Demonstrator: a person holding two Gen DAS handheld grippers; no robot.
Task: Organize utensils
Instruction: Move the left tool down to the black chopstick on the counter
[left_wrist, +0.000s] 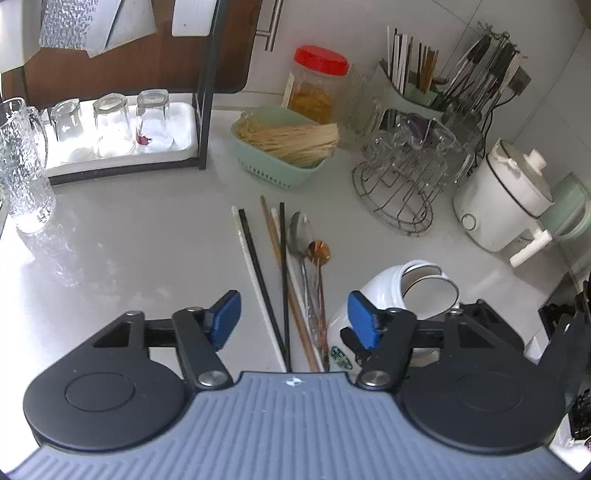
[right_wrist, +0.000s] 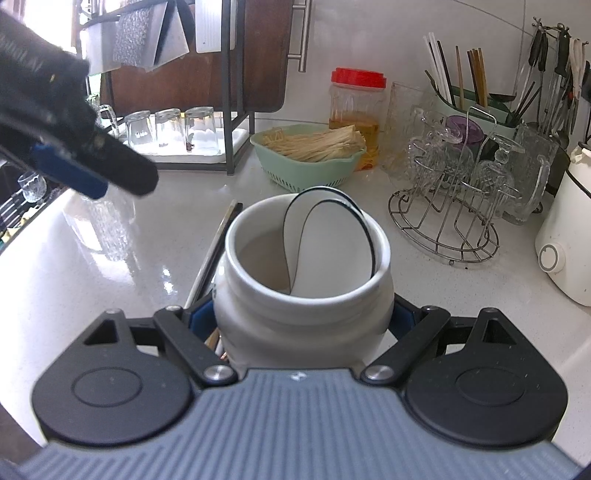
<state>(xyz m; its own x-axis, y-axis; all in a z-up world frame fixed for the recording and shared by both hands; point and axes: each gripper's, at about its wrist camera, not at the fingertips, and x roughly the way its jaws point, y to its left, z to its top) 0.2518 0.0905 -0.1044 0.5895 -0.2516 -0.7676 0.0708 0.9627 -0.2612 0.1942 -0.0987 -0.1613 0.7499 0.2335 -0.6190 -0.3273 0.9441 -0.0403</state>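
Several chopsticks (left_wrist: 264, 273), a metal spoon (left_wrist: 300, 236) and a small brown spoon (left_wrist: 319, 251) lie in a bundle on the grey counter. My left gripper (left_wrist: 295, 319) hangs over their near ends, open, its blue pads (left_wrist: 225, 317) apart on either side and touching none of them. A white ceramic holder jar (right_wrist: 303, 280) with a divider inside stands just right of the bundle. My right gripper (right_wrist: 303, 314) is shut on the jar's body, pads pressed to both sides. The jar (left_wrist: 406, 295) also shows behind my left gripper's right finger.
A green basket (left_wrist: 284, 147) of noodles, a red-lidded jar (left_wrist: 317, 85), a wire glass rack (left_wrist: 406, 173) and a white cooker (left_wrist: 506, 199) line the back. Upturned glasses on a white tray (left_wrist: 110, 125) and a glass pitcher (left_wrist: 22, 162) stand at left. A green utensil caddy (left_wrist: 410, 88) holds chopsticks.
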